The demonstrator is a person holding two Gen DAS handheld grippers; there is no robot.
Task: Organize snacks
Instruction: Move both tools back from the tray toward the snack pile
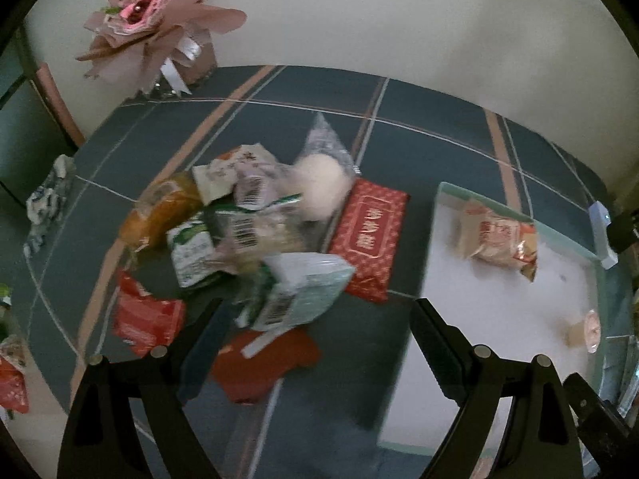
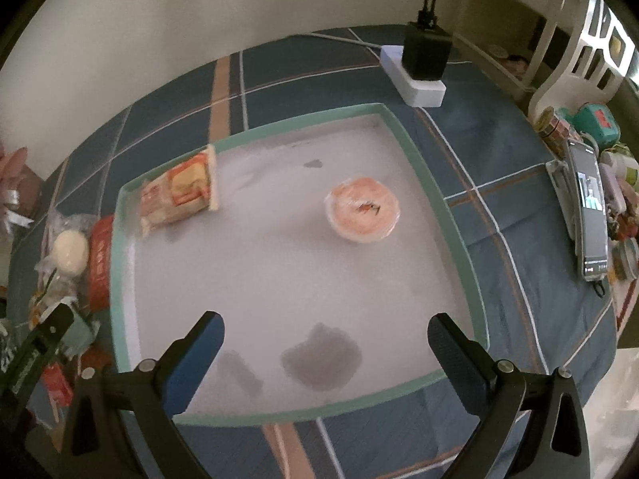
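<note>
Snacks (image 1: 247, 223) heaped beside tray (image 2: 459, 215), both tools wide open, empty

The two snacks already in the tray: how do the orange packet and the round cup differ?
The orange packet is flat and rectangular, while the round cup is a small tub with a sealed pinkish lid. The packet lies against the tray's far-left corner by the rim; the cup stands apart from it, nearer the middle-right, clear of the walls. Both rest inside the green-rimmed tray, and neither is touched by a hand-held gripper.
</note>
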